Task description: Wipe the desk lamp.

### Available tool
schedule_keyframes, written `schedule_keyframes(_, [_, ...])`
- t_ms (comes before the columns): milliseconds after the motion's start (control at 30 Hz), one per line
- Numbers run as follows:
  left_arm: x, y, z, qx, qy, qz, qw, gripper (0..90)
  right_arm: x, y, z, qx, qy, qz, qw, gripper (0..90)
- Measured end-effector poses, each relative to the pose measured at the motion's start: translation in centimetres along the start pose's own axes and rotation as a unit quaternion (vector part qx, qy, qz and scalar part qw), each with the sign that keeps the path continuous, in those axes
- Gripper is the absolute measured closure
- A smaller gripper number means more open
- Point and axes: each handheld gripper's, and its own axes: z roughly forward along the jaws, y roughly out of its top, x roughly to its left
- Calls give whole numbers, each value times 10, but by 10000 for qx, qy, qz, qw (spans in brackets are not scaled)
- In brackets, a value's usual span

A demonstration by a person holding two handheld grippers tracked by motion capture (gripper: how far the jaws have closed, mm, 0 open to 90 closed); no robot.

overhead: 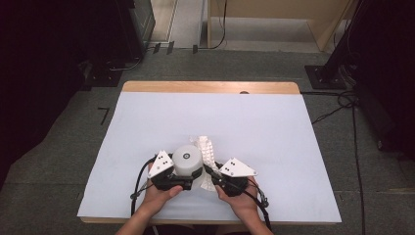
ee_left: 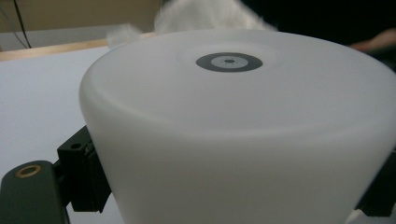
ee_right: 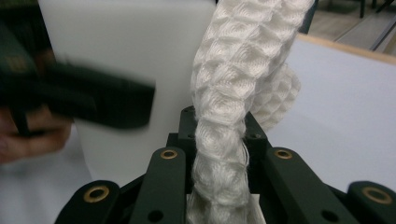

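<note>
On the white-covered bench [overhead: 147,127], the left tool [overhead: 188,182] clamps a smooth white cylinder [overhead: 188,159]; the right tool [overhead: 214,177] pinches a waffle-textured cloth [overhead: 206,149].

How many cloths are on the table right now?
1. The white waffle cloth lies against the right side of the white cup, one end pinched in the right tongs. The cup could hide more behind it.

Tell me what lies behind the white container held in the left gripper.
A white waffle-weave cloth bunches behind the white container; the right gripper pinches it. The container hides the cloth's lower part.
</note>
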Motion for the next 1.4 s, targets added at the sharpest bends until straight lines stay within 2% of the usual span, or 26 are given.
schedule_keyframes(133, [6,5,-7,-129,57,-66,9999,87,5,-7,9,232,82,-34,9997,765])
schedule_keyframes(267, [7,5,-7,-133,-90,-99,9998,88,5,-6,8,209,75,-72,9997,765])
schedule_keyframes(333, [3,3,-4,-36,-300,3,9995,88,1,-4,5,150,33,-42,9999,765])
schedule_keyframes(400, [-4,1,0,99,-456,215,9987,88,-2,-1,1,72,16,-26,10000,765])
schedule_keyframes(500, [-9,-1,4,215,-467,375,9980,87,-5,5,-6,-106,-43,-64,9999,766])
schedule_keyframes(600, [-7,-1,4,211,-482,341,9980,88,-8,8,-10,-240,6,-50,9997,765])
schedule_keyframes(667, [-5,0,3,148,-474,321,9983,88,-8,6,-8,-169,46,-77,9998,765])
schedule_keyframes(767, [-2,2,0,52,-441,254,9987,88,-7,-2,2,126,127,-56,9998,765])
schedule_keyframes(867, [2,1,0,23,-282,253,9993,87,-7,-6,7,298,114,-79,9995,766])
schedule_keyframes(933, [5,-3,2,96,-58,304,9995,87,-9,-6,7,315,51,-65,9995,766])
schedule_keyframes(1000, [8,-7,5,156,78,301,9994,87,-12,-6,5,290,-95,25,9995,765])
schedule_keyframes(1067, [11,-13,9,248,286,456,9982,87,-18,-6,3,265,-221,128,9993,766])
schedule_keyframes(1233, [11,-17,9,192,347,664,9970,87,-29,-10,2,285,-374,436,9979,766])
schedule_keyframes(1300, [9,-19,7,202,411,780,9959,85,-31,-11,2,297,-378,449,9978,766])
schedule_keyframes(1400, [3,-20,6,251,759,810,9935,43,-31,-11,2,293,-382,428,9979,765])
